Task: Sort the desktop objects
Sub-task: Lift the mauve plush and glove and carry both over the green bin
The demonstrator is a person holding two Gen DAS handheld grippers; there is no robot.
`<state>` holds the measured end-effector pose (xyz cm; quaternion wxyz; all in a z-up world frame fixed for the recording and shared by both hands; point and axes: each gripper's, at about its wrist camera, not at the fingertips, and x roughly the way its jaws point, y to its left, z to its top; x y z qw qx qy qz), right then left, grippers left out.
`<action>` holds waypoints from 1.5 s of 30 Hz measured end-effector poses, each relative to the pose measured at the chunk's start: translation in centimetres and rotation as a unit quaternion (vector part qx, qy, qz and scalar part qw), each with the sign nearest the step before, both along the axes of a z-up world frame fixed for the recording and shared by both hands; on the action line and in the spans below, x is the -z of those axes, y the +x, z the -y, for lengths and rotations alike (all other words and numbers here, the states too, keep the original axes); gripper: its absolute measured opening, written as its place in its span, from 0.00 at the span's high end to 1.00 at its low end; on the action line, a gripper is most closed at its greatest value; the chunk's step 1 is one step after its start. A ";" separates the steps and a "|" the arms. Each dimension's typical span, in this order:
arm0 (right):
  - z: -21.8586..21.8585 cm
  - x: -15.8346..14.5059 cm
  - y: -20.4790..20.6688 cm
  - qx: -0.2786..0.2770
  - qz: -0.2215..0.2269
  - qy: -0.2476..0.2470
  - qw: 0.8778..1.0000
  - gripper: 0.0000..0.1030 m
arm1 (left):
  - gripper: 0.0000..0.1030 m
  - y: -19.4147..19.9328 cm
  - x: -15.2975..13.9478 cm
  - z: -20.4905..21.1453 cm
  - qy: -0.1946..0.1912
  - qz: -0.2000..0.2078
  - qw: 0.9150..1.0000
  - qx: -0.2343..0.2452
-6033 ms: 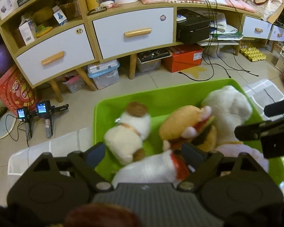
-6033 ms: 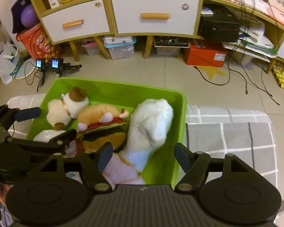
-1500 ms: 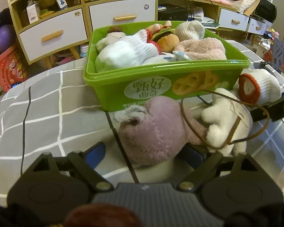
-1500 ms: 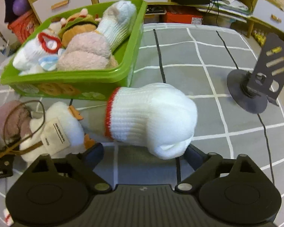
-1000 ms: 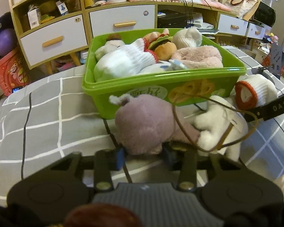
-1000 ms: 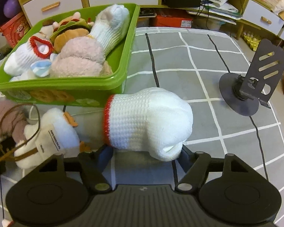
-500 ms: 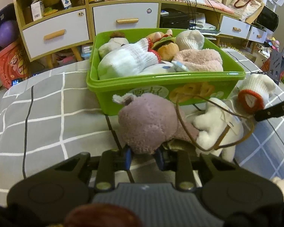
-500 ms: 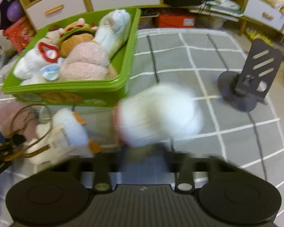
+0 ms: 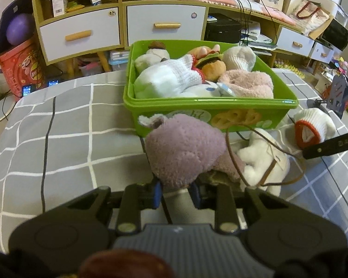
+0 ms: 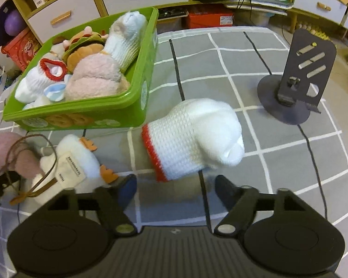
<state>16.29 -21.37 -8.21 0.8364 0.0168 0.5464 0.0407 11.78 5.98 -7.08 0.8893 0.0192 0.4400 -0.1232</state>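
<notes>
My left gripper is shut on a mauve plush toy and holds it in front of the green bin, which is full of plush toys. A white plush duck with a brown cord lies to its right. My right gripper has its jaws closing on a white knitted sock with a red cuff, lifted off the grey checked cloth. The bin, the duck and the mauve toy also show in the right wrist view.
A black metal phone stand stands on the cloth to the right of the sock. Beyond the table are a wooden cabinet with white drawers, a red box and cables on the floor.
My left gripper closed on the mauve toy and raised it slightly. My right gripper narrowed around the white sock and lifted it, with the view tilting left.
</notes>
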 end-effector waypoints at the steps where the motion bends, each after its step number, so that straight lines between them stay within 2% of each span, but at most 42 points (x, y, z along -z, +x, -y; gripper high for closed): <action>1: -0.1 0.2 0.2 0.000 -0.002 -0.003 1.000 0.24 | 0.77 -0.1 -0.1 0.0 0.000 0.000 1.000 0.000; 3: -0.2 0.8 0.5 0.003 -0.009 -0.006 1.000 0.23 | 0.77 -0.2 -0.2 -0.2 0.001 0.000 1.000 -0.002; 5: -0.6 1.2 0.7 -0.001 -0.004 -0.016 1.000 0.18 | 0.77 -0.3 -0.2 -0.3 0.000 -0.003 1.000 -0.003; 9: -2.0 1.6 1.0 -0.014 0.008 -0.053 0.998 0.17 | 0.77 -0.3 0.0 -0.5 0.001 -0.007 1.000 -0.006; 11: -2.2 1.7 1.1 -0.013 0.014 -0.051 0.999 0.18 | 0.77 -0.3 0.1 -0.6 0.000 -0.009 1.000 -0.008; 13: -2.3 1.5 1.4 -0.006 0.017 -0.047 0.999 0.23 | 0.77 -0.3 0.2 -0.8 -0.001 -0.012 1.000 -0.010; 17: -2.9 1.0 1.5 -0.012 0.025 -0.046 0.999 0.58 | 0.77 -0.2 0.3 -1.2 -0.005 -0.016 1.000 -0.018; 18: -3.0 0.9 1.4 -0.014 0.025 -0.046 0.999 0.60 | 0.77 -0.1 0.3 -1.3 -0.007 -0.017 1.000 -0.020; 22: -2.8 0.8 1.3 -0.013 0.024 -0.042 0.999 0.64 | 0.77 -0.1 0.1 -1.5 -0.012 -0.018 0.999 -0.024; 32: -0.8 -0.7 0.7 0.026 0.019 0.021 0.999 0.70 | 0.77 -0.1 -0.8 -2.4 -0.028 -0.011 0.999 -0.040; 35: -0.5 -1.4 0.4 0.031 0.025 0.031 0.999 0.76 | 0.77 -0.1 -1.1 -2.4 -0.033 -0.010 0.998 -0.044; 45: 0.9 -2.8 0.0 0.047 0.032 0.069 0.996 0.79 | 0.77 -0.5 -2.2 -2.7 -0.039 0.002 0.998 -0.055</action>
